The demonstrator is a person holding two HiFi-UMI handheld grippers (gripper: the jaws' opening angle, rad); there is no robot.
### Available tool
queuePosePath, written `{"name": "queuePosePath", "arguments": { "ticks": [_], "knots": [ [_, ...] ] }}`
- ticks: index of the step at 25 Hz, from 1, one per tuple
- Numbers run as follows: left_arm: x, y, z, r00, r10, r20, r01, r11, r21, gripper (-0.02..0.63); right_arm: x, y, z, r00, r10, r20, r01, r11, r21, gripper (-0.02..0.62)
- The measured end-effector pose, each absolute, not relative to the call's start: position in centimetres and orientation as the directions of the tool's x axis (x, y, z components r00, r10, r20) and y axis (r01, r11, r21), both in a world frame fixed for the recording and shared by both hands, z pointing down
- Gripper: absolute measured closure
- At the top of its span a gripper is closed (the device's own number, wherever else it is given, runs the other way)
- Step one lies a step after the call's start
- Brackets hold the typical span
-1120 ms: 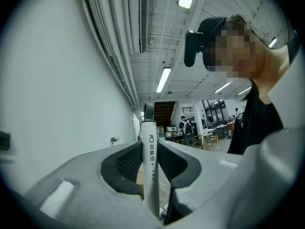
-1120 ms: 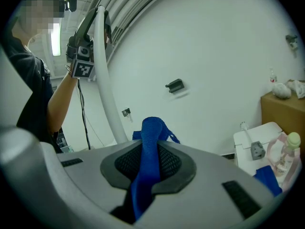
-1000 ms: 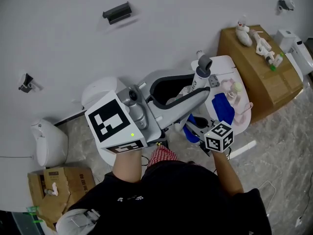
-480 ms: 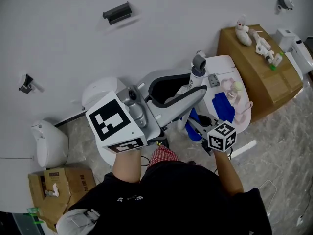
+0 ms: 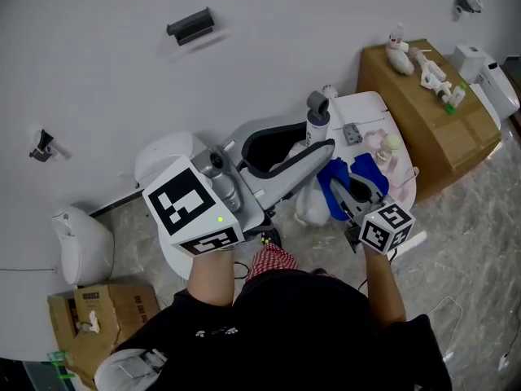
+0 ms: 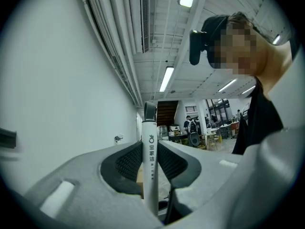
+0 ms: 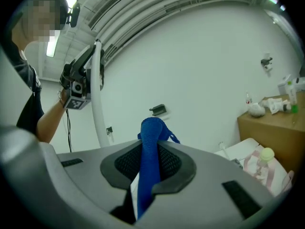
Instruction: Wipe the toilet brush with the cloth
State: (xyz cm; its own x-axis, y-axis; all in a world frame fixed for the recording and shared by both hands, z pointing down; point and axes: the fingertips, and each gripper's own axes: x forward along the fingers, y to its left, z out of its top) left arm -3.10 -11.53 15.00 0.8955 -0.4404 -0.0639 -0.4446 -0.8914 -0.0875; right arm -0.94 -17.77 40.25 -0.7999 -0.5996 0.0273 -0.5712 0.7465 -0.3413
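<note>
Toilet brush with the white tubular handle and grey cap (image 5: 316,127): you hold it upright by the handle in the left hand-held gripper (image 5: 319,150). In the left gripper view the ribbed pads (image 6: 127,162) press on the handle (image 6: 150,162) from both sides, so the grip is firm. The brush stands in front of the near edge of the white tabletop (image 5: 370,104); its lower end is hidden behind the jaws in the head view.

Blue cloth (image 5: 359,176): the right hand-held gripper (image 5: 345,187) is clamped on a bunched fold of it (image 7: 150,149), with a loose tuft standing clear above the jaws.

Change noted: a second ago the right hand-held gripper sat low, with the cloth close against the lower part of the handle. It has since lifted and swung out to the right. The cloth now hangs beside the handle, apart from it; in the right gripper view the handle (image 7: 97,104) stands well off to the left.

Assessment: one stroke appears finished and contact is broken. You must bring the cloth back onto the handle before wiping can resume. The left grip needs no correction.
</note>
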Motion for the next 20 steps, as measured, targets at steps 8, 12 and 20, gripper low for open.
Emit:
{"name": "queuePosePath", "arguments": {
  "ticks": [8,12,20],
  "knots": [
    [-3.1,-11.8,15.3,0.892,-0.449,-0.055,-0.453,-0.887,-0.087,0.504,1.7,-17.4,32.0,-0.751,-0.635,-0.182,-0.576,0.764,-0.29,0.532],
    [-3.1,-12.0,15.5,0.891,-0.451,-0.053,-0.454,-0.888,-0.079,0.504,2.3,-16.3,27.6,-0.738,-0.612,-0.285,-0.554,0.79,-0.263,0.532],
    [-3.2,-12.3,15.8,0.885,-0.462,-0.048,-0.465,-0.883,-0.072,0.504,2.6,-13.0,19.8,-0.729,-0.517,-0.448,-0.506,0.848,-0.156,0.531]
  ]
}}
